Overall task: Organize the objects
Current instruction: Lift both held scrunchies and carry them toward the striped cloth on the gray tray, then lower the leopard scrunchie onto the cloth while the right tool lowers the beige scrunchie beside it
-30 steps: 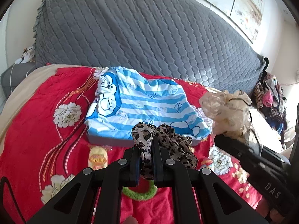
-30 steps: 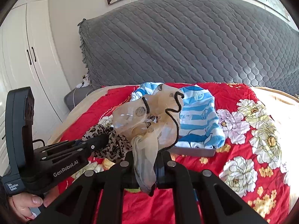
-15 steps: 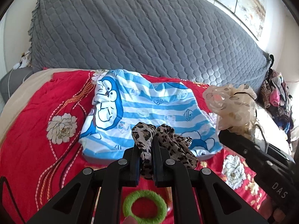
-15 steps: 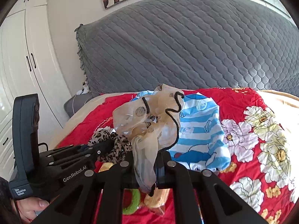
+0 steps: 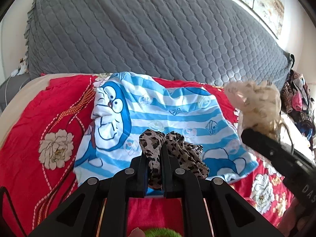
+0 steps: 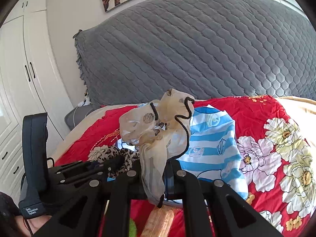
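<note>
Nearest to you, at the bottom edge of the left wrist view, a fuzzy green ring (image 5: 160, 233) lies on the red floral bedspread (image 5: 29, 130), just under your left gripper (image 5: 155, 154). That gripper's jaws are clamped on a crumpled leopard-print fabric piece (image 5: 154, 150): one fold stands pinched between the fingers (image 5: 142, 169), and the rest spills to the right of them and hangs loose.

In the right wrist view, a wrapped orange-brown packet (image 6: 160, 221) sits on the bedspread below your right gripper (image 6: 155, 169); what it holds is hard to tell. The right gripper's jaws are pressed together on a sheer beige fabric piece with a black cord edge (image 6: 158, 130), which bunches up above the fingertips and trails down between the fingers. Your two grippers sit side by side, the leopard-print piece to the left of the beige one.

Just beyond both grippers lies a blue-and-white striped cartoon-cat cloth (image 5: 158, 110), draped over something boxy on the bedspread. Each held piece hangs over its near edge.

Farthest back, a grey quilted headboard cover (image 5: 148, 29) rises across the bed. White wardrobe doors (image 6: 29, 69) stand at the far left.
</note>
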A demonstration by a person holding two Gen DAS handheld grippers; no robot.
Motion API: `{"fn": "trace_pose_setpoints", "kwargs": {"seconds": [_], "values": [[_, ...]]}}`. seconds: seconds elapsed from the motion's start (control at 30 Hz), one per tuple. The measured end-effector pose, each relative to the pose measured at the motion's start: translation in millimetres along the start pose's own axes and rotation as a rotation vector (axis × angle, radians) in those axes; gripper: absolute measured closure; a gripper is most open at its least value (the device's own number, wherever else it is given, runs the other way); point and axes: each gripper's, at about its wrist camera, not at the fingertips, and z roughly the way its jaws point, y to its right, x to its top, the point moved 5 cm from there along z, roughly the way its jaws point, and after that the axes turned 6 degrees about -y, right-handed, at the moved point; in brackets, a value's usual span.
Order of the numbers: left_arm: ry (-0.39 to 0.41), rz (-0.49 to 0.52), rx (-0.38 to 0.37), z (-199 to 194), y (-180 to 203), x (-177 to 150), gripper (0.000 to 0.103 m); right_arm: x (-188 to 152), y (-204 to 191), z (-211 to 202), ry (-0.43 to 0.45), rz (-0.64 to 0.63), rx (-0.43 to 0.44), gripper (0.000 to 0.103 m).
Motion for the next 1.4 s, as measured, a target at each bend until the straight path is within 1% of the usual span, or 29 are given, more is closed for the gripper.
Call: {"fn": "trace_pose_setpoints", "kwargs": {"seconds": [0.2, 0.4, 0.53, 0.7, 0.8, 1.0, 1.17, 1.4], "values": [[0.005, -0.003, 0.016, 19, -2, 10, 0.093, -3, 17, 27, -0.023, 0.023, 0.005, 0.093], [-0.008, 0.009, 0.039, 41, -3, 12, 0.093, -5, 22, 53, -0.045, 0.033, 0.005, 0.093], [0.000, -0.015, 0.049, 51, -11, 13, 0.093, -13, 25, 72, -0.072, 0.038, -0.012, 0.093], [-0.004, -0.020, 0.064, 62, -16, 18, 0.093, -20, 30, 89, -0.088, 0.042, -0.005, 0.093], [-0.006, -0.011, 0.072, 70, -17, 21, 0.093, -23, 35, 94, -0.096, 0.041, -0.030, 0.093], [-0.009, -0.009, 0.079, 77, -16, 21, 0.093, -19, 42, 92, -0.088, 0.069, -0.038, 0.093], [-0.009, -0.004, 0.077, 79, -11, 21, 0.093, -21, 42, 95, -0.100, 0.072, -0.037, 0.093], [-0.027, 0.006, 0.081, 85, -9, 18, 0.093, -23, 41, 100, -0.130, 0.062, -0.058, 0.093]]}}
